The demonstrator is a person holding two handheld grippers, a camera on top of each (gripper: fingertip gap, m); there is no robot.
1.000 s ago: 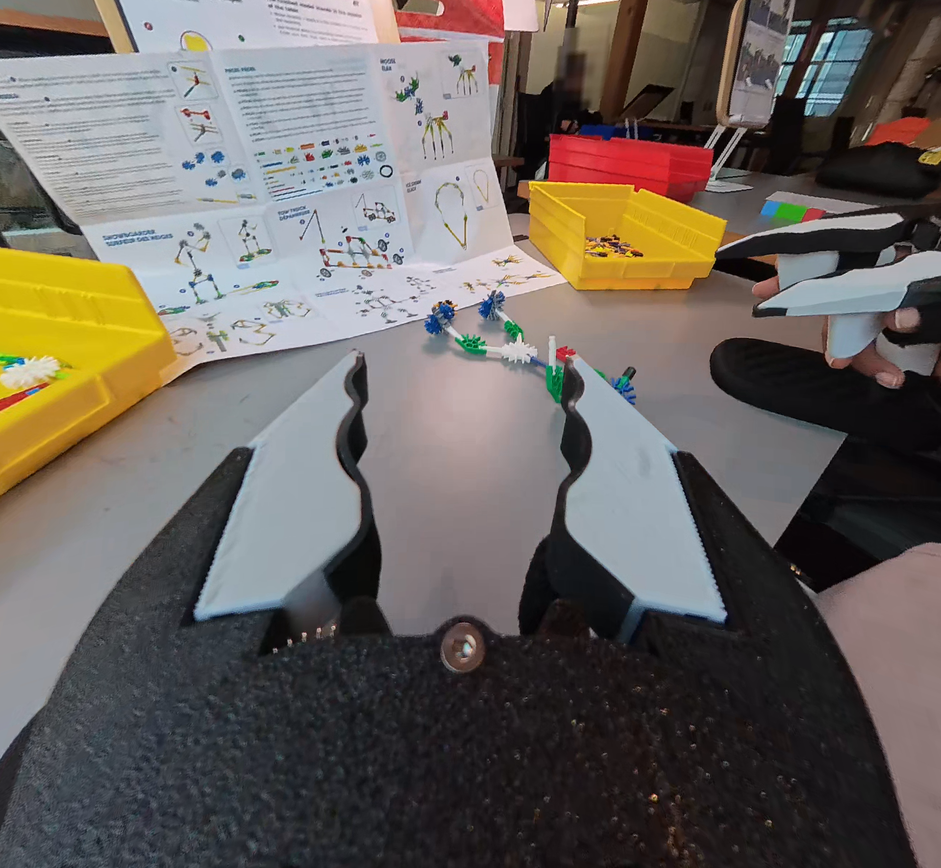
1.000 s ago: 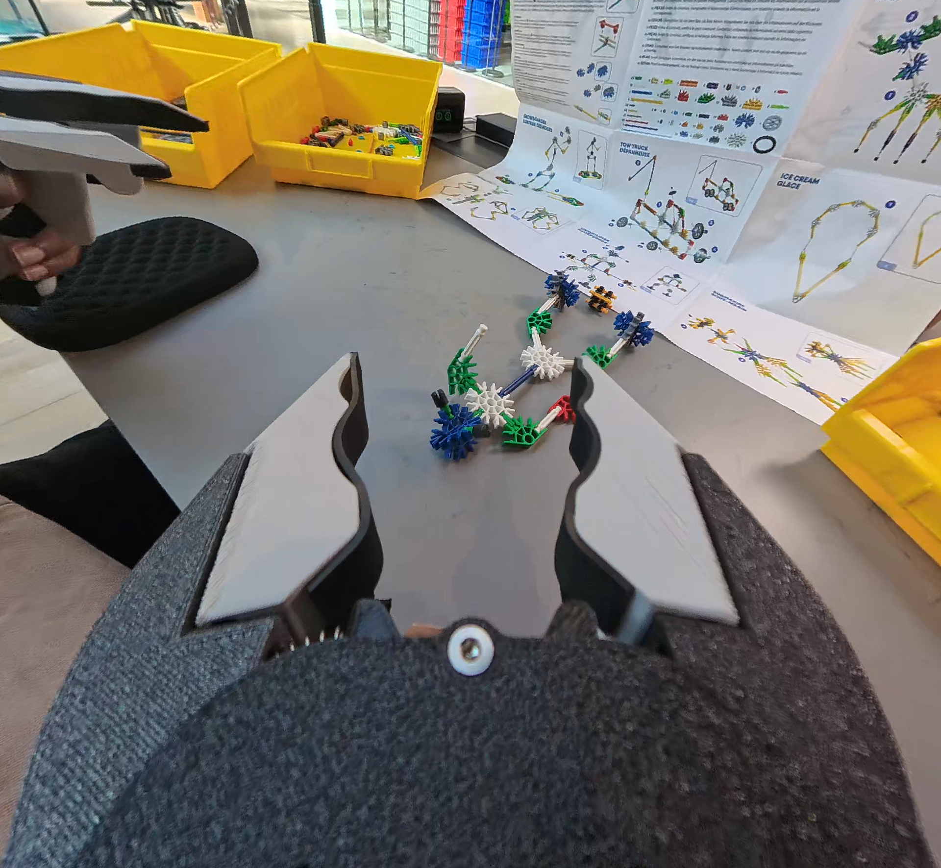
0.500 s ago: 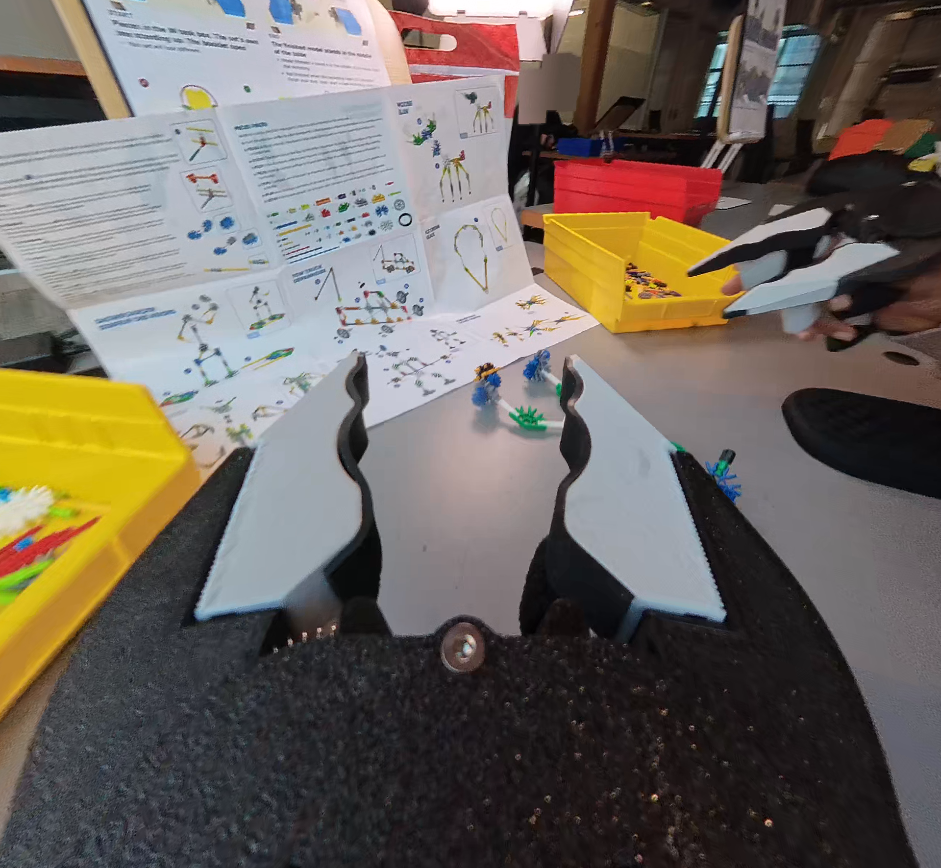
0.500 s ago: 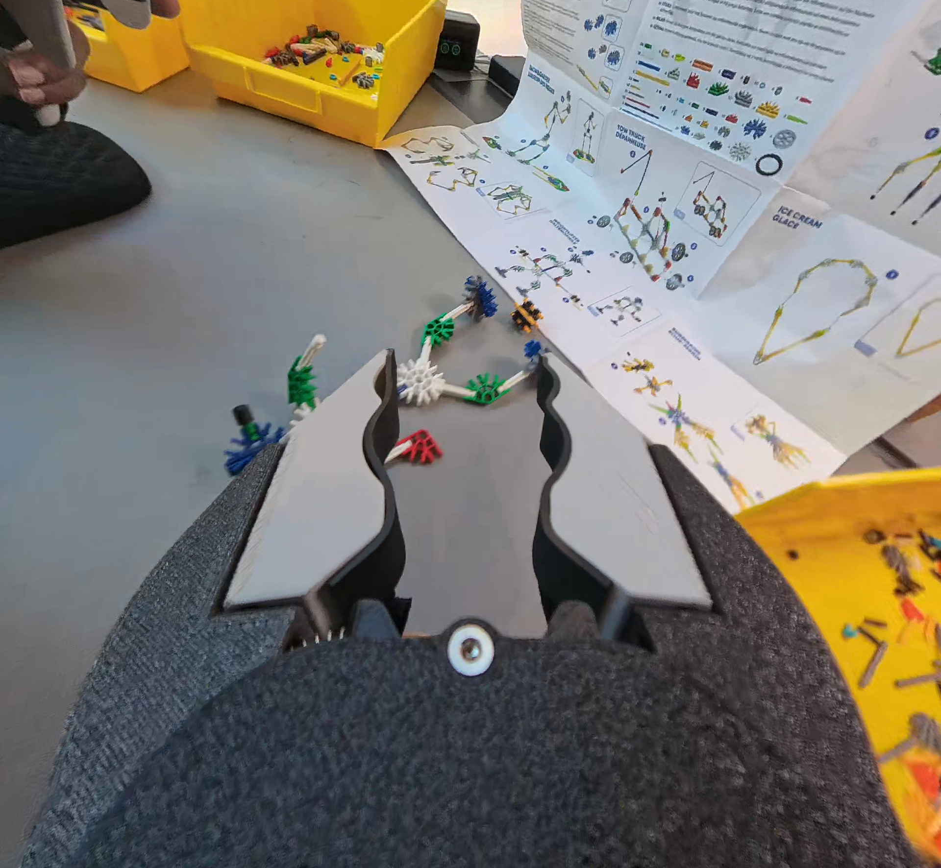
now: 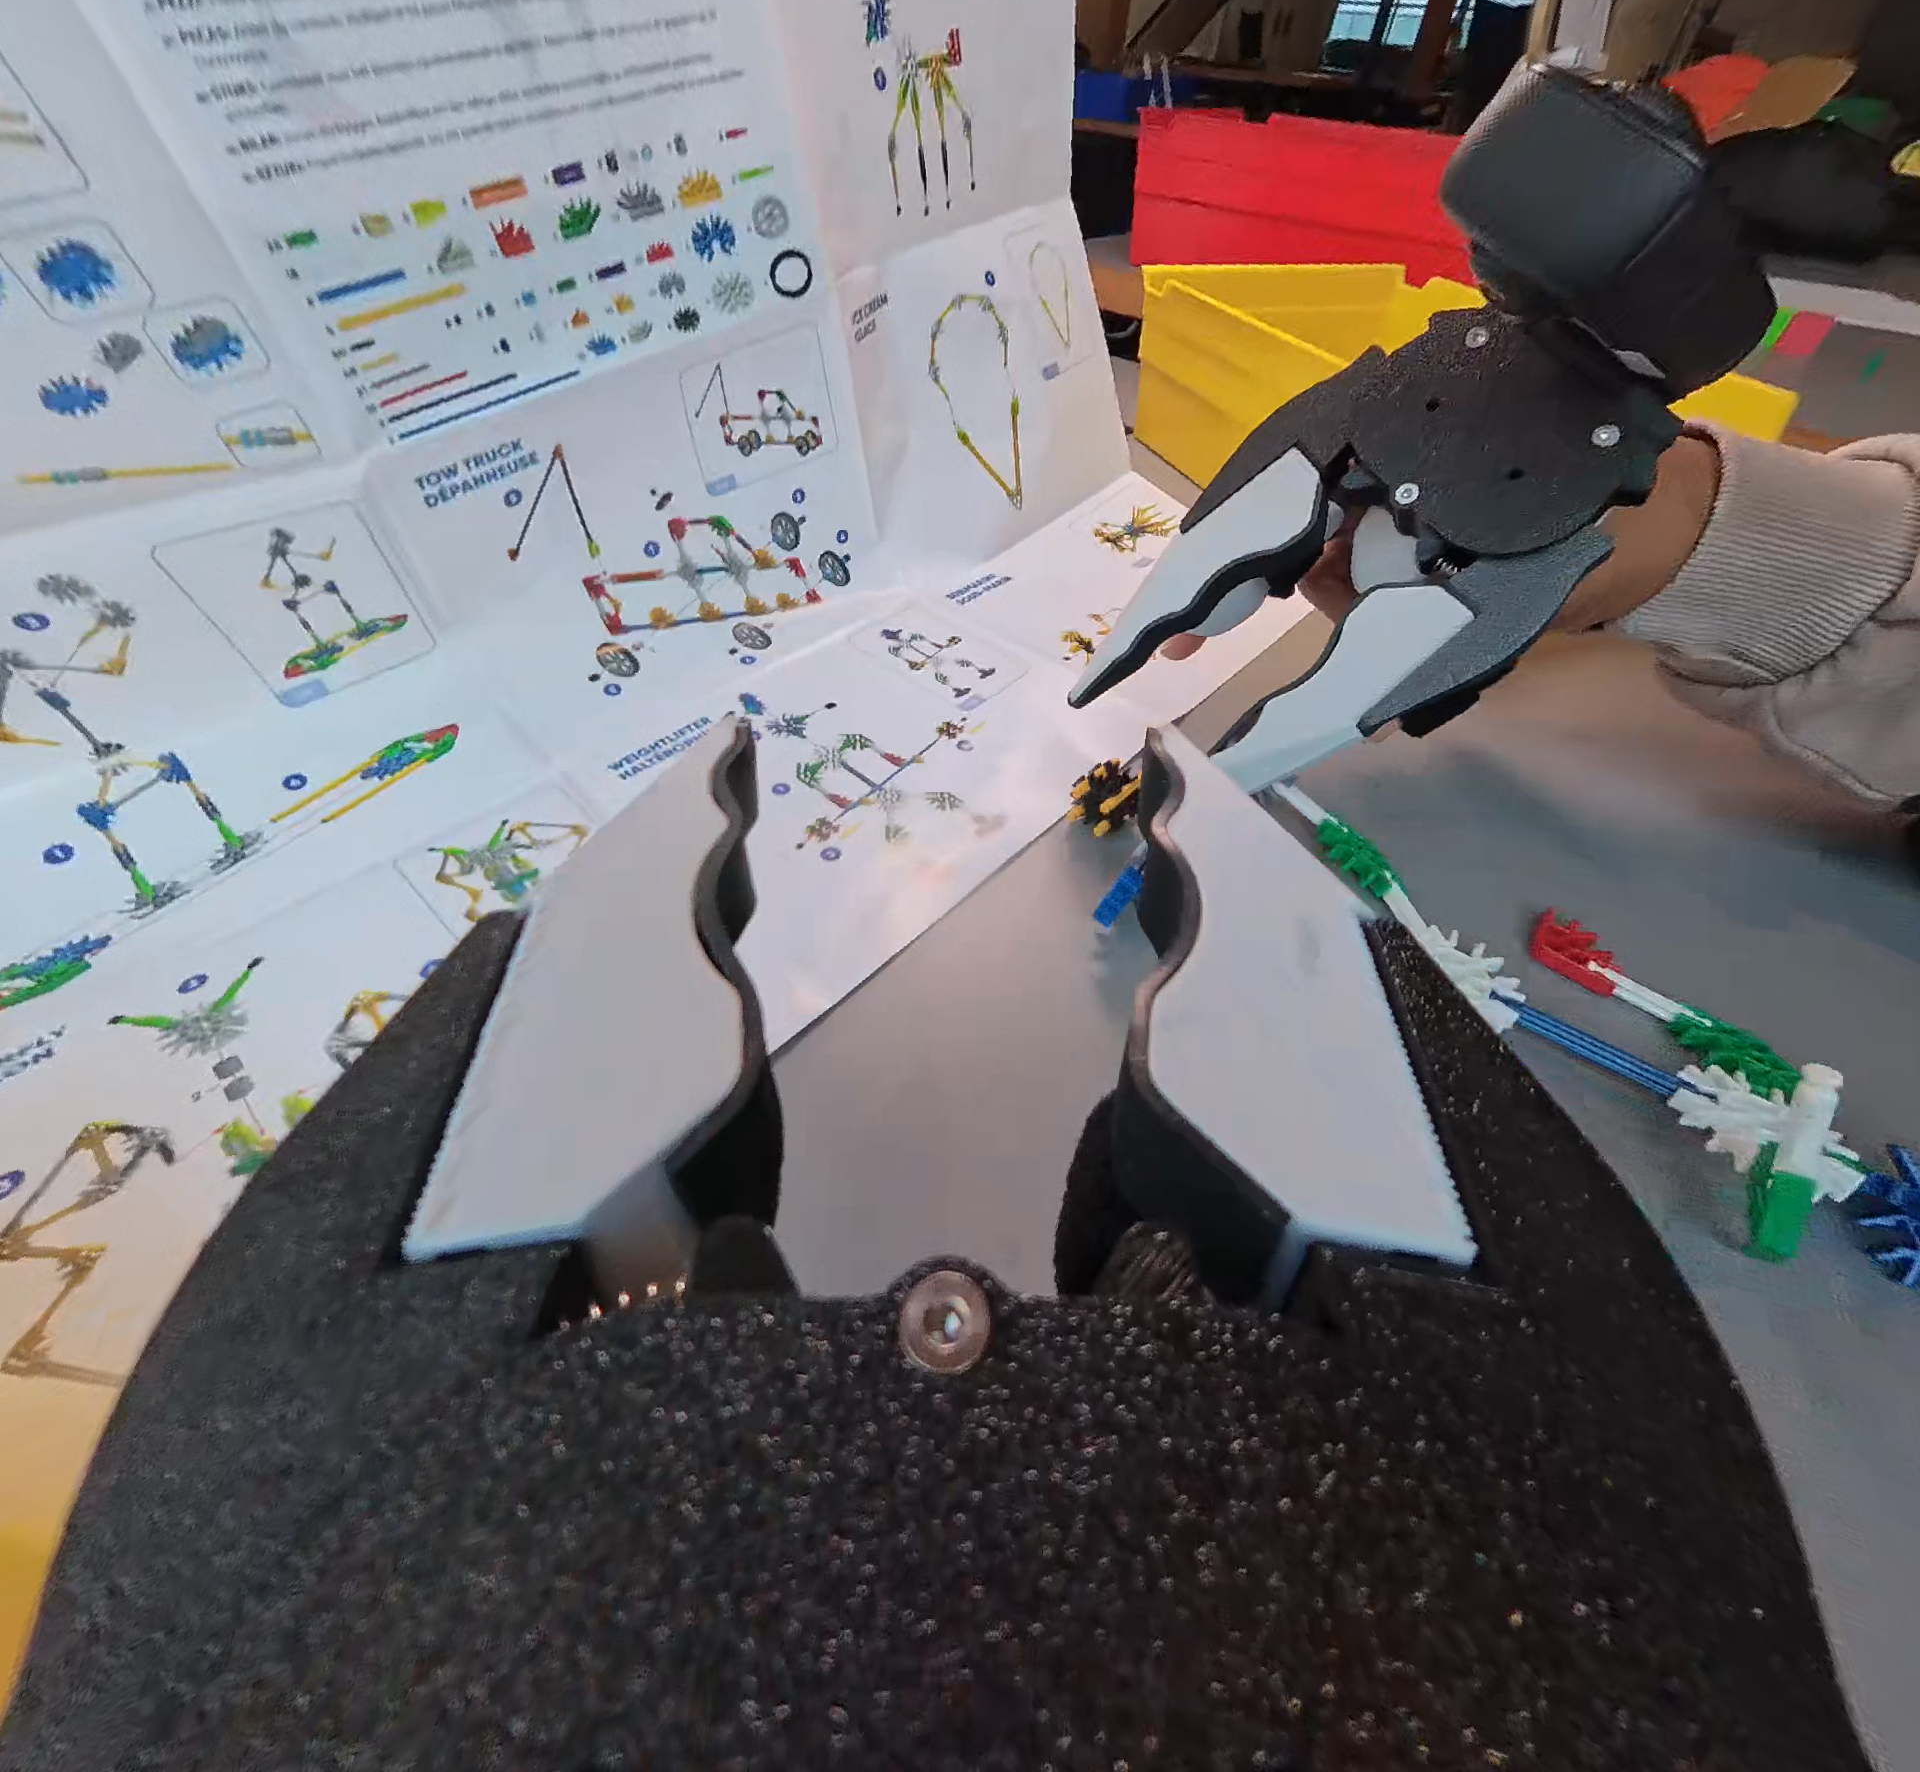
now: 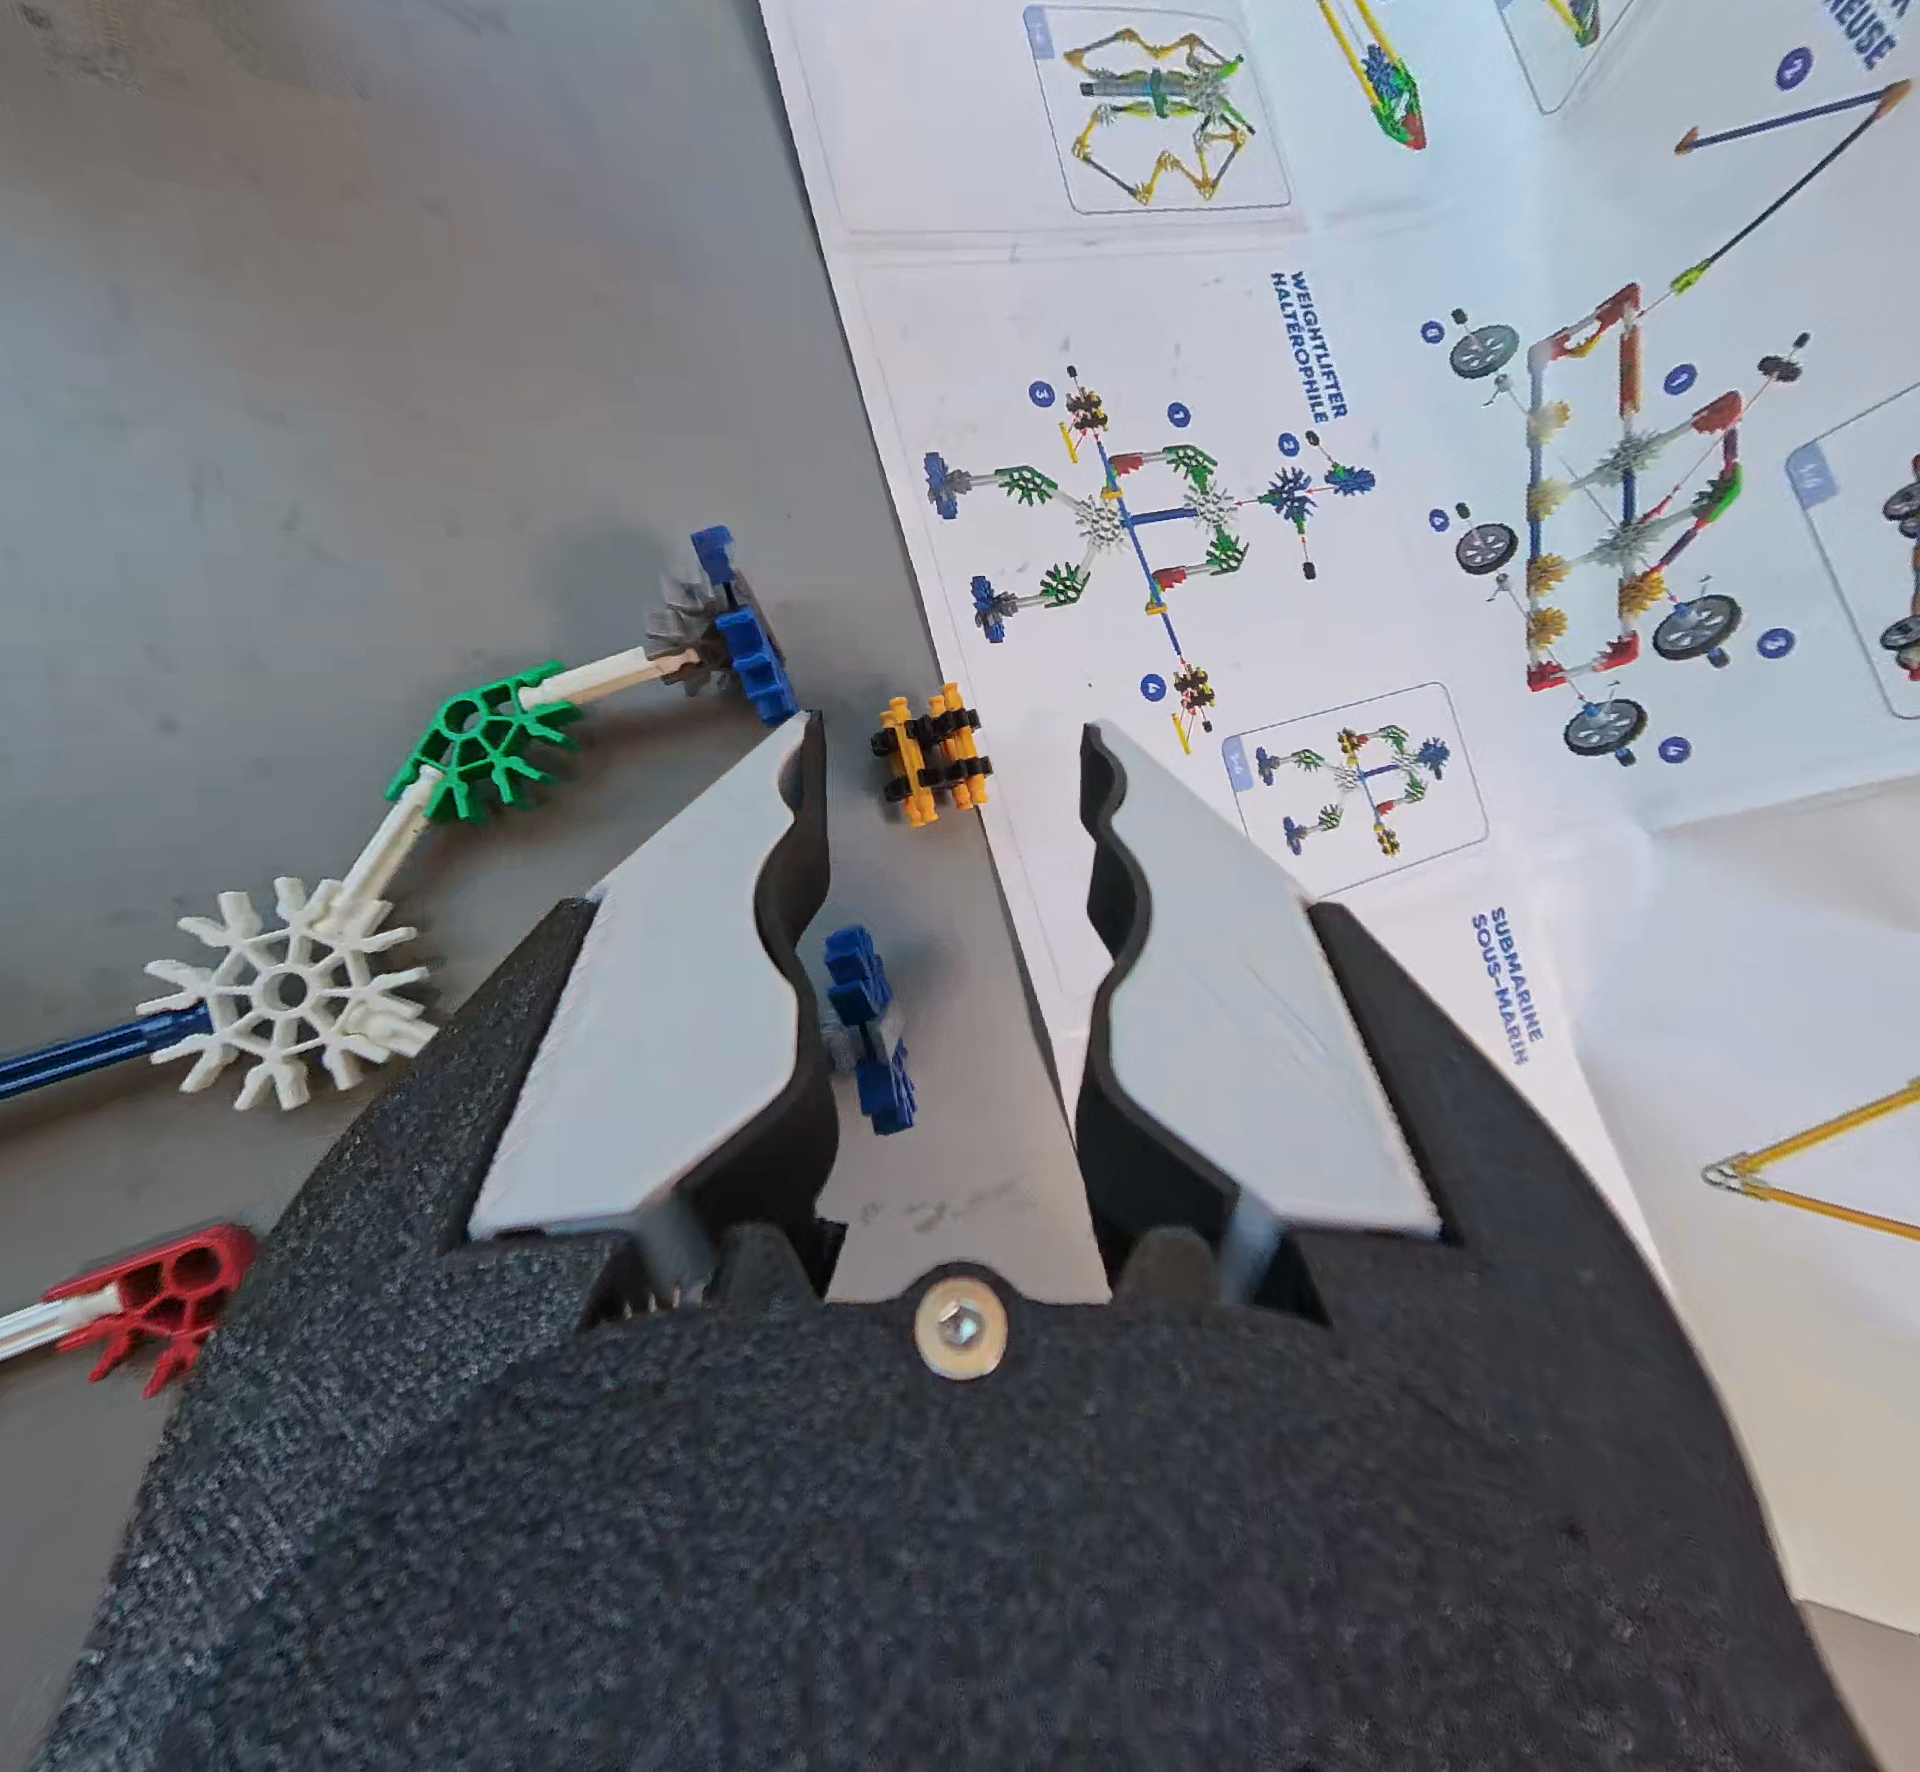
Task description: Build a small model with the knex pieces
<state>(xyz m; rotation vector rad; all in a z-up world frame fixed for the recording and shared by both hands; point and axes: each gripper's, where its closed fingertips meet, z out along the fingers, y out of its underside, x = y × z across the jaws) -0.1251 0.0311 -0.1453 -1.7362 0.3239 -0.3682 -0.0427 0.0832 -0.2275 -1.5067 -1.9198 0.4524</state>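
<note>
My right gripper is open and points down at the grey table. A small yellow-and-black piece lies between its fingertips at the sheet's edge. A blue connector lies deeper in the gap, close to the left finger. A chain of rods with a green connector, a white snowflake connector and a red connector lies to its left. My left gripper is open and empty, over the sheet's edge. In the left wrist view the right gripper hovers over the yellow-and-black piece.
A large white instruction sheet stands folded behind and lies on the table; it also shows in the right wrist view. A yellow bin and red bins stand at the back right. The rod chain runs along the right. The white snowflake connector lies some 10 cm from my right tips, 15 cm from my left tips.
Both grippers have moved forward toward the sheet. The right gripper has tipped down and come low over the yellow-and-black piece. Both stay open.
</note>
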